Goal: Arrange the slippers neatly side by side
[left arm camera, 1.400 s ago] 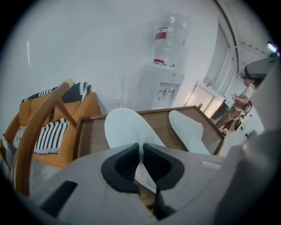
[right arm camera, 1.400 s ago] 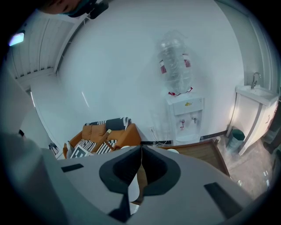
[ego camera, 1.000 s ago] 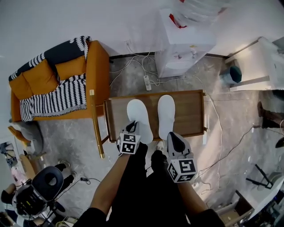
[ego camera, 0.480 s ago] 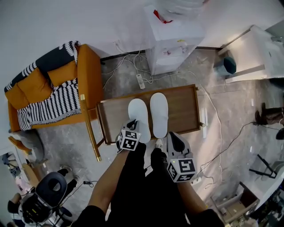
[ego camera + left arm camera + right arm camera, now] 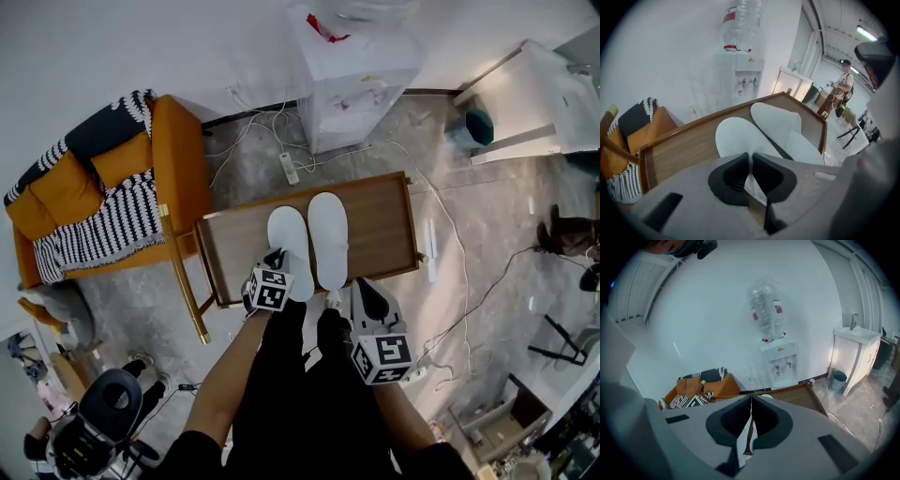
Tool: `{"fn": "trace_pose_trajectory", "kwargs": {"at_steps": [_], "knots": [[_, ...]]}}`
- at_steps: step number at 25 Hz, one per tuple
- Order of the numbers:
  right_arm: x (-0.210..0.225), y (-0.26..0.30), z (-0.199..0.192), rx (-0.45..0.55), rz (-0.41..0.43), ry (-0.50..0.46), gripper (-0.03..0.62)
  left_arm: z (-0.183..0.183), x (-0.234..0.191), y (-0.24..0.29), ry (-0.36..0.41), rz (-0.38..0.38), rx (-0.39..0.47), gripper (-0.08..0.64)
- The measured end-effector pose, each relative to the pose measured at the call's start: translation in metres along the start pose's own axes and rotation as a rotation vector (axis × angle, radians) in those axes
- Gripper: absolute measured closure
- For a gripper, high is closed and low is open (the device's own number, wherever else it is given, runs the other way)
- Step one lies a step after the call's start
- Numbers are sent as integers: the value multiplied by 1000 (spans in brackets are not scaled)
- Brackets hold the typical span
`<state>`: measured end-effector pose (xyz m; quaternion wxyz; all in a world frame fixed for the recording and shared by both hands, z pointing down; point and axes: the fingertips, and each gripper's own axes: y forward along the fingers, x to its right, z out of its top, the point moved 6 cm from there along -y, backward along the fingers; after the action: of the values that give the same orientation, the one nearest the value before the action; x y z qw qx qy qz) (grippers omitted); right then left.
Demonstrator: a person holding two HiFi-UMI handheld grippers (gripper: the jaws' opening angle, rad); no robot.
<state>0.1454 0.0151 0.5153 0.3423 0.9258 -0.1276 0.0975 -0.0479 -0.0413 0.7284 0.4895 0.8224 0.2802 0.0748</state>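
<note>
Two white slippers lie toes-away on a low wooden table (image 5: pixel 375 220). The left slipper (image 5: pixel 287 236) and right slipper (image 5: pixel 328 234) are nearly parallel, with a thin gap between them. My left gripper (image 5: pixel 276 256) hangs over the left slipper's heel with its jaws shut; I see nothing pinched between the pads. In the left gripper view both slippers (image 5: pixel 733 136) (image 5: pixel 780 119) lie flat beyond the shut left gripper (image 5: pixel 752 159). My right gripper (image 5: pixel 360 287) is held off the table's near edge, also shut and empty. The right gripper (image 5: pixel 751 405) points toward the wall.
An orange sofa (image 5: pixel 103 178) with a striped throw stands left of the table. A water dispenser (image 5: pixel 352 80), a power strip (image 5: pixel 288 167) and loose cables are behind it. A white sink cabinet (image 5: pixel 530 98) and bin (image 5: pixel 467 127) stand at the right. A person (image 5: pixel 843 91) stands far off.
The left slipper now lies closer to the right one than a second ago, the gap almost gone. The view has drifted back and the table sits higher in it. Both grippers stay shut.
</note>
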Motion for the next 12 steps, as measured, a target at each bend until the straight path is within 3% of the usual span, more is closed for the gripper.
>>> {"fn": "trace_pose_trajectory", "kwargs": {"at_steps": [5,8,12], "knots": [[1,0,1,6,2,6,577,-4,1,4,-14,-10,0,527],[1,1,1,6,5,5,577,-3,1,6,-19,-26,21,396],[0,1,1,9,9,4,577,-2,0,1,-34,-24,40,379]]}}
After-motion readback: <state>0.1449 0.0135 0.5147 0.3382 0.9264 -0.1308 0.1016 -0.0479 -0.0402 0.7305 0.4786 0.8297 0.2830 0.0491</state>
